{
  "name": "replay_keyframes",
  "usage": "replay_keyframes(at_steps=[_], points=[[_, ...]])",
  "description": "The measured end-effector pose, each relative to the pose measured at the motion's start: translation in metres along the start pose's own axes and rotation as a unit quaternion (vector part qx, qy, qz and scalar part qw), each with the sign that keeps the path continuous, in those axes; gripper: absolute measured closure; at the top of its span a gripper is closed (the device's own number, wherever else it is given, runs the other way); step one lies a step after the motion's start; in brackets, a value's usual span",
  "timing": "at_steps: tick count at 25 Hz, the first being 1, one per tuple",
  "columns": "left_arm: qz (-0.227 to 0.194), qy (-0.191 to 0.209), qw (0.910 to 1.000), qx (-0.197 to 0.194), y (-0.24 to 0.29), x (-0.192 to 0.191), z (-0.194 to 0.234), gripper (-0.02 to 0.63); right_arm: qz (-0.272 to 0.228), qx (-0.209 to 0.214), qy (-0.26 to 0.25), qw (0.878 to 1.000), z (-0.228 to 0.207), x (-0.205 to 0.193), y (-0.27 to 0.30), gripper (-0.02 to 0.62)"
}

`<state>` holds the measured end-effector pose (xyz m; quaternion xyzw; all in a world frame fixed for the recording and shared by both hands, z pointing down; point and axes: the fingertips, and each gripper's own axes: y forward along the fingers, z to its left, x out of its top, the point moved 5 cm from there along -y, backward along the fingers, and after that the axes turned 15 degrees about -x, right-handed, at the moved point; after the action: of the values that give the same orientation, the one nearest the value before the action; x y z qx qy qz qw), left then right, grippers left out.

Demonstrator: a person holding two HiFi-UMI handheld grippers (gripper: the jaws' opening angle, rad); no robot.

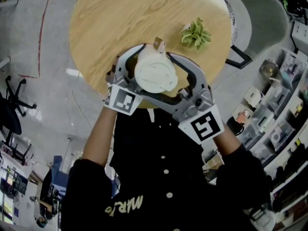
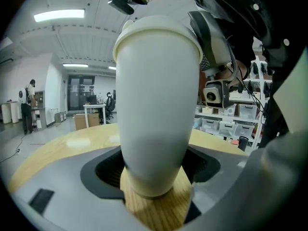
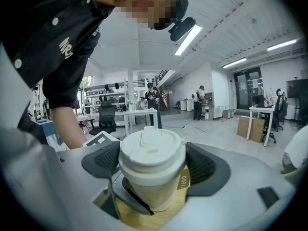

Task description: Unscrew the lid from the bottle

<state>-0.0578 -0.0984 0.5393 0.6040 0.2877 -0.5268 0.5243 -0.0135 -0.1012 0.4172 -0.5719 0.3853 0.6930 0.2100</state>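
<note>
The cup (image 2: 156, 105) stands upright near the worktop's (image 1: 120, 18) edge closest to you, with your left hand-held gripper (image 2: 155, 170) clamped round its body and your right hand-held gripper (image 3: 153, 165) clamped round the lid (image 3: 151, 150) on top.

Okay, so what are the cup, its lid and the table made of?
The cup looks like matte off-white paper, with a tan printed label. The lid is likely moulded plastic: smooth, white, with a raised sip spout. The table is wood or wood-look laminate, light with visible grain; I can't tell which.
</note>
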Motion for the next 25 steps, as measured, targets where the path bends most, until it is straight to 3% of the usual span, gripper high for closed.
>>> replay_keyframes(at_steps=[3,5,9,12,16,20,23,25], points=[[0.008,0.015,0.9997,-0.019,0.001,0.0,-0.001,0.245,0.003,0.033,-0.016,0.999,-0.001,0.0,-0.002,0.161],[0.018,0.035,0.9981,-0.047,0.001,0.0,-0.002,0.245,0.002,0.087,-0.052,0.995,0.001,0.001,-0.003,0.162],[0.03,0.068,0.9885,-0.132,0.001,0.0,-0.007,0.245,0.005,0.24,-0.111,0.964,0.002,0.002,-0.004,0.161],[0.025,0.045,0.9858,-0.16,0.002,0.0,-0.004,0.245,0.021,0.269,-0.088,0.959,-0.008,0.002,0.002,0.161],[0.023,0.046,0.9867,-0.154,0.002,0.001,-0.006,0.245,0.047,0.21,-0.053,0.975,-0.014,-0.005,-0.007,0.118],[0.019,0.046,0.9879,-0.147,0.003,0.0,-0.007,0.245,0.026,0.067,-0.01,0.997,-0.011,-0.001,-0.022,0.117],[0.015,0.045,0.9888,-0.141,0.001,0.001,-0.007,0.245,-0.003,-0.032,0.009,0.999,-0.001,0.007,-0.018,0.117],[0.015,0.046,0.9889,-0.141,0.0,0.002,-0.007,0.245,-0.007,-0.053,-0.002,0.999,0.007,0.008,-0.014,0.126]])
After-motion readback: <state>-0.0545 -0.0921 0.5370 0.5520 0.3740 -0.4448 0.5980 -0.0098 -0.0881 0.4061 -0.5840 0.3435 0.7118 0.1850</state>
